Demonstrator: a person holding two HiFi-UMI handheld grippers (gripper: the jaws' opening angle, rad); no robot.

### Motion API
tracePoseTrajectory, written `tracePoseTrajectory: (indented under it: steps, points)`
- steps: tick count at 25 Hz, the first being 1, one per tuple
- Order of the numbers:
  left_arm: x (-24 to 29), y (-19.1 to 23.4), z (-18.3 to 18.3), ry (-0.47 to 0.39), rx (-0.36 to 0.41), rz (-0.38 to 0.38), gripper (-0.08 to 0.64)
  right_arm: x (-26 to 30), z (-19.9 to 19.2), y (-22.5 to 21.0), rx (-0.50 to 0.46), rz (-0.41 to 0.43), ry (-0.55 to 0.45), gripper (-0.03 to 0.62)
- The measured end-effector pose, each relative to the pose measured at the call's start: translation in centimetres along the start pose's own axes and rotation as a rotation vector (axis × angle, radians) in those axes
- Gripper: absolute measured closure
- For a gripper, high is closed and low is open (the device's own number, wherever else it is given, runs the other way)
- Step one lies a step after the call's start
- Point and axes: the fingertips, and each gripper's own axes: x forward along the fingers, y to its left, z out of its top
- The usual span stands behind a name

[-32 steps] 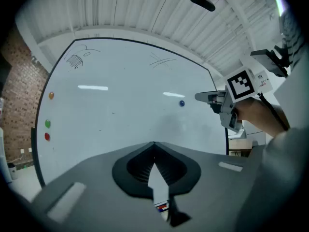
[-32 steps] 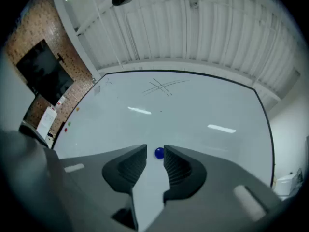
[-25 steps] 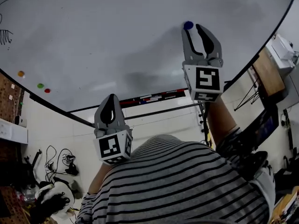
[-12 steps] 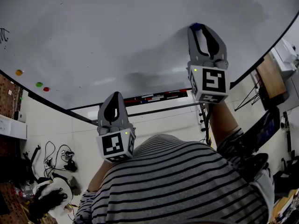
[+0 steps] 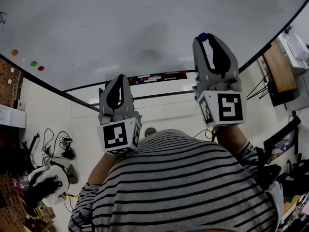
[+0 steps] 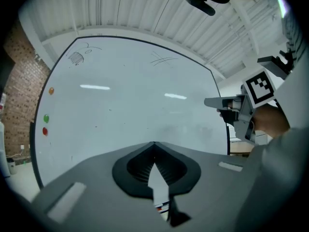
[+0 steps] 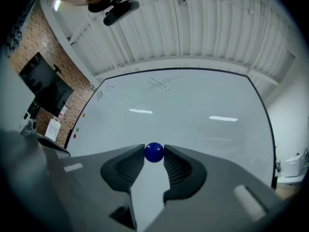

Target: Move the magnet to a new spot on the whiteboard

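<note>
The left hand-held gripper (image 6: pixel 153 146) is closed on nothing, below the whiteboard's (image 5: pixel 120 28) lower edge. The right hand-held gripper (image 5: pixel 206 37) pinches the blue magnet (image 7: pixel 154 152) at its jaw tips, just above that edge. A second ago the magnet sat on the board by open jaws. I cannot tell whether the magnet touches the board. Bare board stretches left to the orange (image 5: pixel 14 52), green (image 5: pixel 33 63) and red (image 5: pixel 40 68) dots near its left edge. The head view cuts off the board's top.

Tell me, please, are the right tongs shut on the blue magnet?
Shut: the right tongs grip the blue magnet on both sides.
</note>
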Motion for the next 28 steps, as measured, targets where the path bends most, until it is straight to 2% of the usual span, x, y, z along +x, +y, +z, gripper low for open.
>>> tracePoseTrajectory:
  steps: [8,13,18,28]
  points:
    - [-4.6,-6.5,-0.6,0.002,-0.010,0.003,0.545,-9.8,-3.6,-1.0,0.104,0.034,0.125,0.468]
    - [-7.3,-10.1,-0.9,0.011,0.025,-0.001,0.545,-13.7,-3.6,-2.1,0.136,0.036,0.137,0.468]
    - [-8.6,-12.1,-0.8,0.013,0.028,-0.011,0.545,-15.3,-3.0,-2.7,0.147,0.055,0.120,0.468]
    - [-8.2,-11.9,-1.2,0.034,0.037,0.022,0.545,-14.3,-2.5,-2.3,0.161,0.087,0.095,0.468]
